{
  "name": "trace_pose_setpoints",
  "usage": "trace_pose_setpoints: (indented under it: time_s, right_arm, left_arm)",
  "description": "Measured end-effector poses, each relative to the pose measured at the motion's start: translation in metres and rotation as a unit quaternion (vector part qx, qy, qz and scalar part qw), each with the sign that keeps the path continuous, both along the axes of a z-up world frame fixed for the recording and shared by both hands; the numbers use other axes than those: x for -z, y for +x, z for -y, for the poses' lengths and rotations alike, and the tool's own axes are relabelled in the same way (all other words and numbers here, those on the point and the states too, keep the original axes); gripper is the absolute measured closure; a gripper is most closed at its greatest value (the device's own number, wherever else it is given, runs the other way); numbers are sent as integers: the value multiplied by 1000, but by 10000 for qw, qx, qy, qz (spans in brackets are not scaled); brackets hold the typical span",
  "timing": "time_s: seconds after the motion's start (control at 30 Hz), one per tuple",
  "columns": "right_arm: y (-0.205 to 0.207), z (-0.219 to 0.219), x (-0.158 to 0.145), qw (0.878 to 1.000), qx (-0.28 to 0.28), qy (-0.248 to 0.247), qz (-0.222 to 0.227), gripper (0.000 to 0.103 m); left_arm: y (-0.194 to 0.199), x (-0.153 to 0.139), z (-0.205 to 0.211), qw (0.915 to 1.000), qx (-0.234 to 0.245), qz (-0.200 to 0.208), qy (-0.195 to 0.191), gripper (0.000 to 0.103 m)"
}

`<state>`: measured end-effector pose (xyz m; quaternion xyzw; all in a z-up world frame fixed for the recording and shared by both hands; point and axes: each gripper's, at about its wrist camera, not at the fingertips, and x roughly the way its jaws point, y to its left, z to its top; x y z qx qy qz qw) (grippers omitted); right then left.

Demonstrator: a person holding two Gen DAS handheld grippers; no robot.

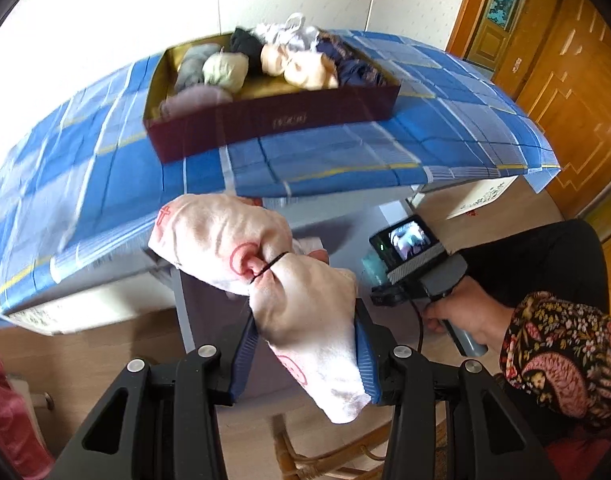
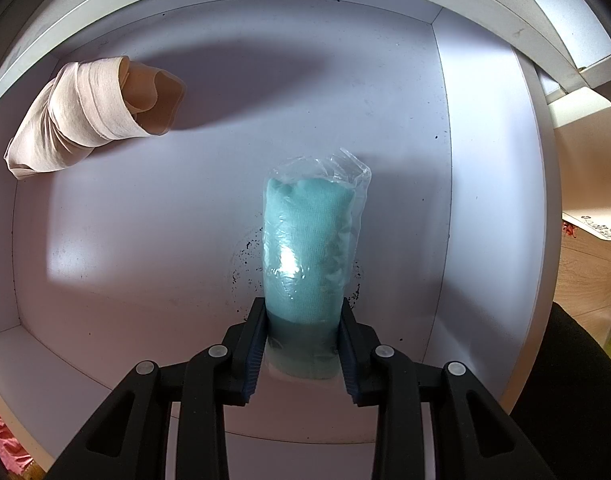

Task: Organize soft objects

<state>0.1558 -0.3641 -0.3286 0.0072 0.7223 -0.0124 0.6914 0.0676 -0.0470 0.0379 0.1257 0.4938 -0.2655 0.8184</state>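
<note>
Left wrist view: the left gripper (image 1: 305, 356) clamps a pale sock bundle (image 1: 261, 276) tied with a black band, held in the air below the edge of the blue checked tablecloth (image 1: 345, 156), on which a maroon box (image 1: 273, 120) of rolled soft items stands. Right wrist view: the right gripper (image 2: 303, 344) grips a teal cloth roll in clear plastic (image 2: 309, 240), pointing down into a white drawer (image 2: 145, 220); a beige rolled cloth (image 2: 89, 116) lies well apart at the drawer's far left corner.
</note>
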Motion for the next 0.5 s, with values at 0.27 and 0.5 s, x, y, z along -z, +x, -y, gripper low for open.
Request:
trace_pose_setpoints:
  time_s: [0.27, 0.5]
  right_arm:
    - [2, 0, -6, 10000, 10, 4, 1, 70]
    - [3, 0, -9, 10000, 15, 5, 6, 70]
  left_arm:
    - [32, -37, 23, 9991, 97, 408, 107, 58]
    - [45, -62, 33, 9990, 155, 413, -115, 59]
